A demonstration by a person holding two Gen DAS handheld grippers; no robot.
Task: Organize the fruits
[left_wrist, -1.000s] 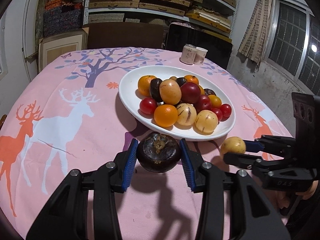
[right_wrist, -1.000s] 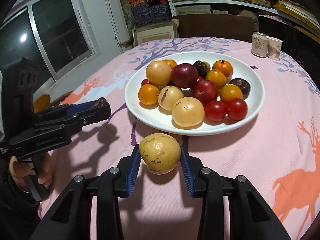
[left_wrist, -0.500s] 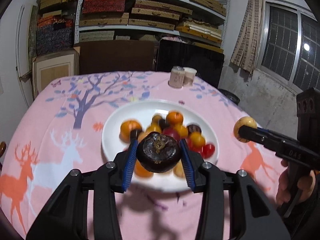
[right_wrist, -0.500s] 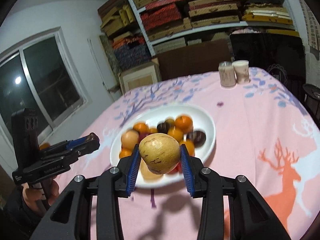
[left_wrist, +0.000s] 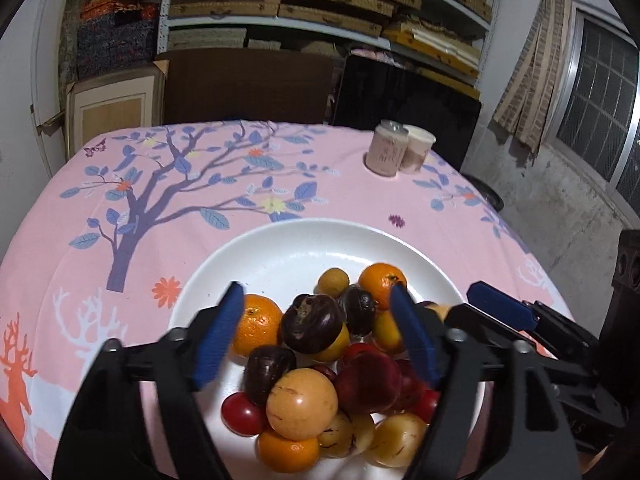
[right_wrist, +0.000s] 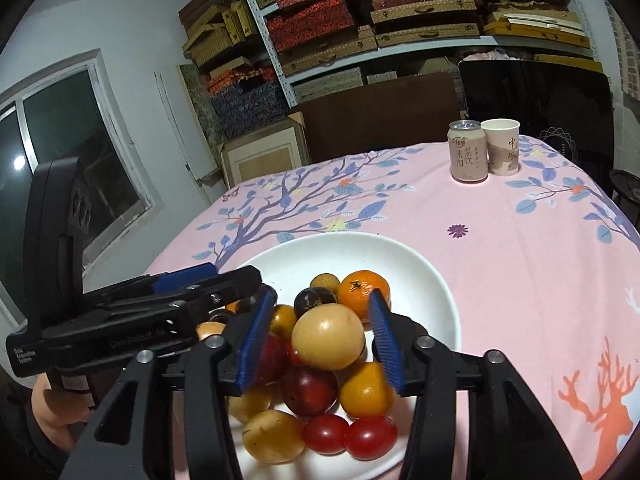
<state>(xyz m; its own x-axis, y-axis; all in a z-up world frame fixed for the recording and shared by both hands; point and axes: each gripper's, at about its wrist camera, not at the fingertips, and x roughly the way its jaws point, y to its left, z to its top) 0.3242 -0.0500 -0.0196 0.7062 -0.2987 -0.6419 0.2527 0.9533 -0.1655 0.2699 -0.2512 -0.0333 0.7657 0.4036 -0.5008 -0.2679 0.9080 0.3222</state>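
Observation:
A white plate (left_wrist: 304,248) on the pink tablecloth holds a heap of oranges, red plums, cherry tomatoes, yellow fruits and dark fruits. My left gripper (left_wrist: 316,340) is open above the heap; the dark purple fruit (left_wrist: 311,323) lies on the pile between its jaws, untouched. My right gripper (right_wrist: 320,340) is open over the same plate (right_wrist: 400,256); the yellow fruit (right_wrist: 328,337) rests on top of the heap between its jaws. Each gripper shows in the other's view, the right one (left_wrist: 520,320) and the left one (right_wrist: 180,292).
A drink can (right_wrist: 468,150) and a paper cup (right_wrist: 502,146) stand at the table's far right. Chairs and shelves of boxes are behind the table. Windows flank the room.
Both grippers moved from beside the plate up and over it, then opened. The dark fruit and the yellow fruit left the jaws and now lie on the heap.

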